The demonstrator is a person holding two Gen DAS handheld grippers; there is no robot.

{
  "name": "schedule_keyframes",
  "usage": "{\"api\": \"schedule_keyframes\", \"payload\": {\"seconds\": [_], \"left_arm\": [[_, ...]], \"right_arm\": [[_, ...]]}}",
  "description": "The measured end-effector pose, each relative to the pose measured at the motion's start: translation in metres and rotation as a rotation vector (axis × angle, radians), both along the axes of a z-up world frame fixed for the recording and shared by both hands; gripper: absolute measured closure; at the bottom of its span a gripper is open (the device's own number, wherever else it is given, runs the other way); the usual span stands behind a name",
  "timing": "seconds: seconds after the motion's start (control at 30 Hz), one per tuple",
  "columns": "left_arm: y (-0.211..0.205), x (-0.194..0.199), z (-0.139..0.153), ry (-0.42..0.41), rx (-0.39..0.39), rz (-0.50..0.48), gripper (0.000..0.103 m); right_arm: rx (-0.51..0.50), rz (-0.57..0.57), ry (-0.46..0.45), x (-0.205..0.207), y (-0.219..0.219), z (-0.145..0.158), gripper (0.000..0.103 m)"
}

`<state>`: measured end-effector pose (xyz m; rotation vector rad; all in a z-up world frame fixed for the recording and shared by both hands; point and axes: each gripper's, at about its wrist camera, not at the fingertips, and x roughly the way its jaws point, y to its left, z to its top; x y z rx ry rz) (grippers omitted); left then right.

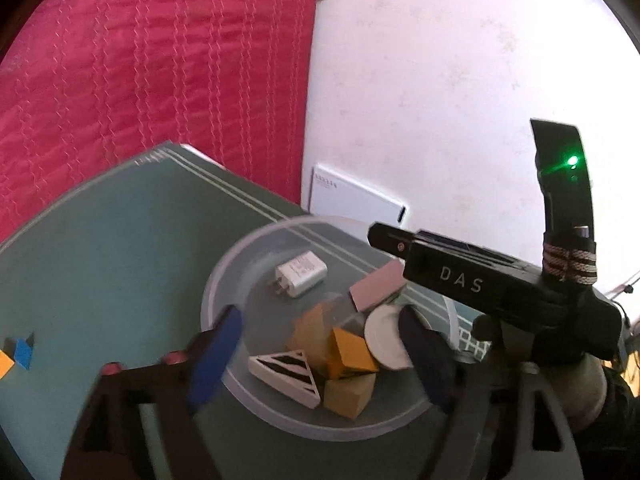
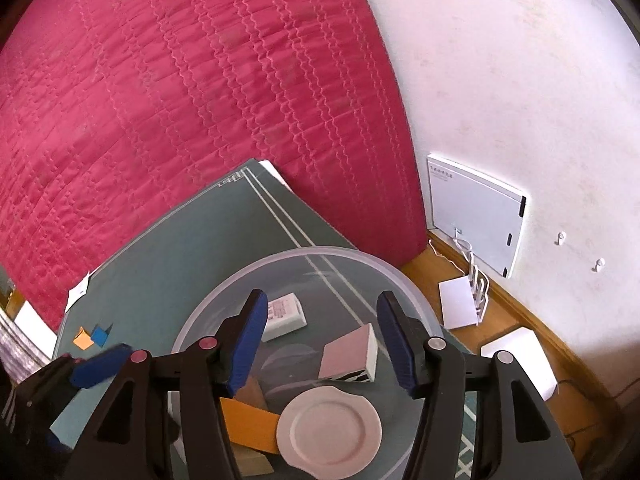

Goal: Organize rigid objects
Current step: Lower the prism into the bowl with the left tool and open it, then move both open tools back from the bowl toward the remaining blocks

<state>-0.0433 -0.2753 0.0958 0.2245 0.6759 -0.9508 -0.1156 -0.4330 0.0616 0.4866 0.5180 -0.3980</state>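
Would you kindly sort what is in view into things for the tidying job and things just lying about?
Job:
clear bowl
white charger
pink block
small white plate
orange block
striped triangular block

Lying about:
red quilt
white wall box

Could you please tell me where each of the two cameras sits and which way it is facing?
Left wrist: on the left gripper, looking down into the clear bowl; its open blue fingers and the right gripper's black body show.
Right wrist: on the right gripper, facing down at the bowl, jaws open above the white plate.
Shared: bowl, charger, pink block, red quilt.
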Motion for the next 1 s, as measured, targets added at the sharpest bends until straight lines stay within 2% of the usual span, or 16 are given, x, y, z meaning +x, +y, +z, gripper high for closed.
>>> {"api": "schedule_keyframes", "payload": {"seconds": [0.13, 0.3, 0.53, 1.0], "left_arm": [[0.007, 0.002, -0.002, -0.024, 0.025, 0.021, 0.018], [0.023, 0.02, -0.002, 0.009, 0.016, 0.106, 0.017], [0.047, 0.034, -0.003, 0.016, 0.018, 0.19, 0.016], [0.095, 0.052, -0.003, -0.026, 0.033, 0.334, 0.015]], "right_arm": [[0.001, -0.011, -0.003, 0.0, -0.001, 0.0, 0.044], [-0.007, 0.017, 0.006, 0.004, 0.005, -0.002, 0.044], [-0.029, 0.076, 0.027, 0.013, 0.029, -0.007, 0.044], [-0.104, 0.207, 0.022, 0.02, 0.082, -0.005, 0.041]]}}
